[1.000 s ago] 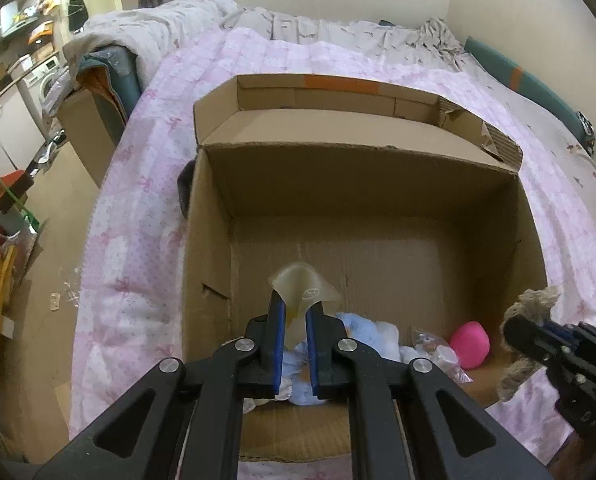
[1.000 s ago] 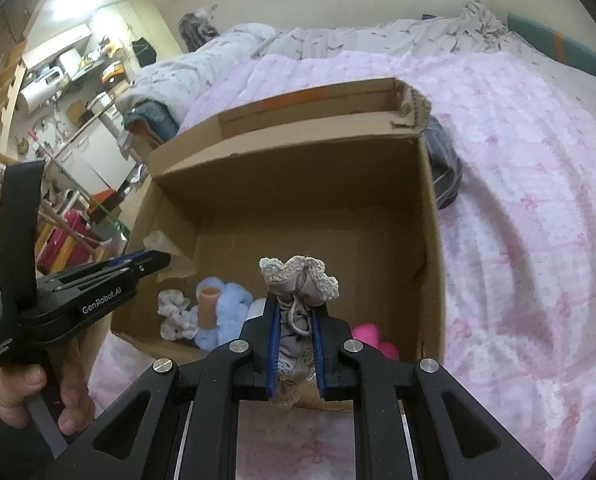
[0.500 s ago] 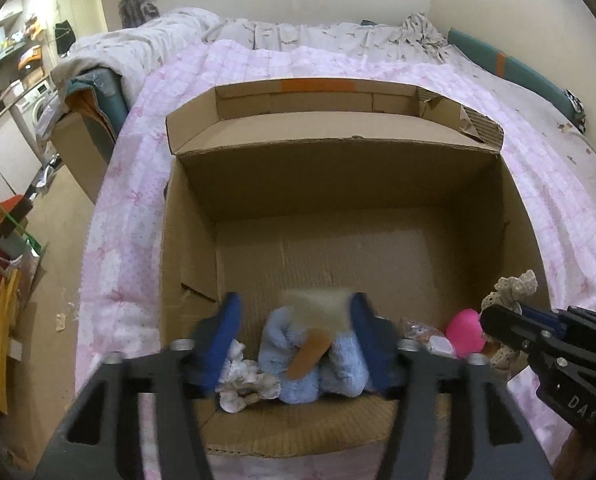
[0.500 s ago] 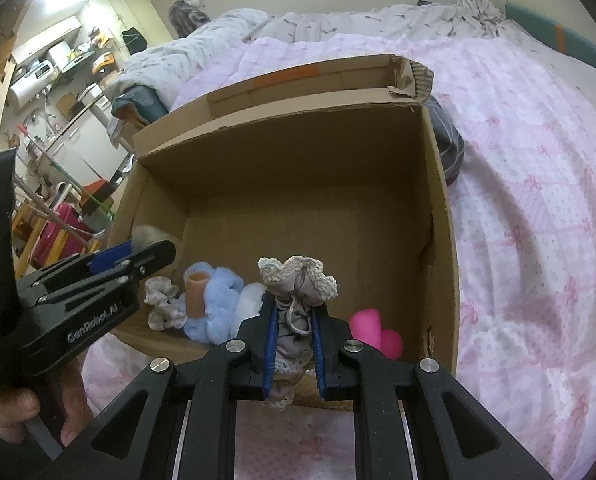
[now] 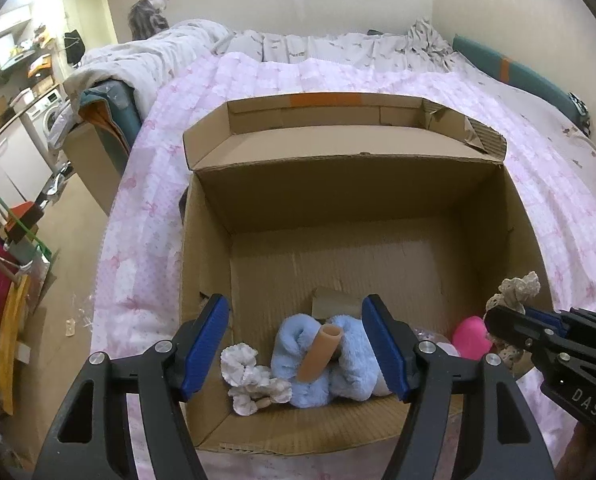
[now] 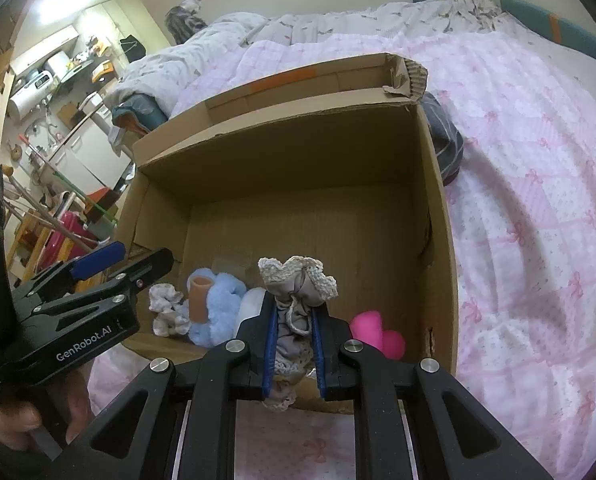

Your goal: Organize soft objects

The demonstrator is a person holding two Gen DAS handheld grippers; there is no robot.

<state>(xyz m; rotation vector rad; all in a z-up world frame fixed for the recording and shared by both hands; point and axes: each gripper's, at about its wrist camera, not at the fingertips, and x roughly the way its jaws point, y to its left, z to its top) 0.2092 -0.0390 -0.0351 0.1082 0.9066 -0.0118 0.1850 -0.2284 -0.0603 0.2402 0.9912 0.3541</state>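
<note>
Box: open cardboard box on pink quilt, flaps up at far side; floor mostly bare, stuff bunched at near wall.
L tongs: left gripper over near edge of box, jaws apart w/ nothing between the pads; they've just been opening. Tan silicone tube lies below them, loose, tilted on blue fluffy cloth.
R tongs: right gripper clamped tight on grey lace-trimmed cloth; cloth sticks up past tips and hangs out below, above near right part of box.
In box, near wall, L to R: white frilly scrunchie, blue cloth w/ tube, white soft lump partly hidden, pink heart-shaped toy.
In the way: near box wall hides lower parts of items; right gripper covers part of pink toy in left view.
Around: dark striped cloth just outside box's far right corner; grey bedding far; cat far left on bedding; kitchen clutter, washer far left; person's hand on left gripper's handle.
</note>
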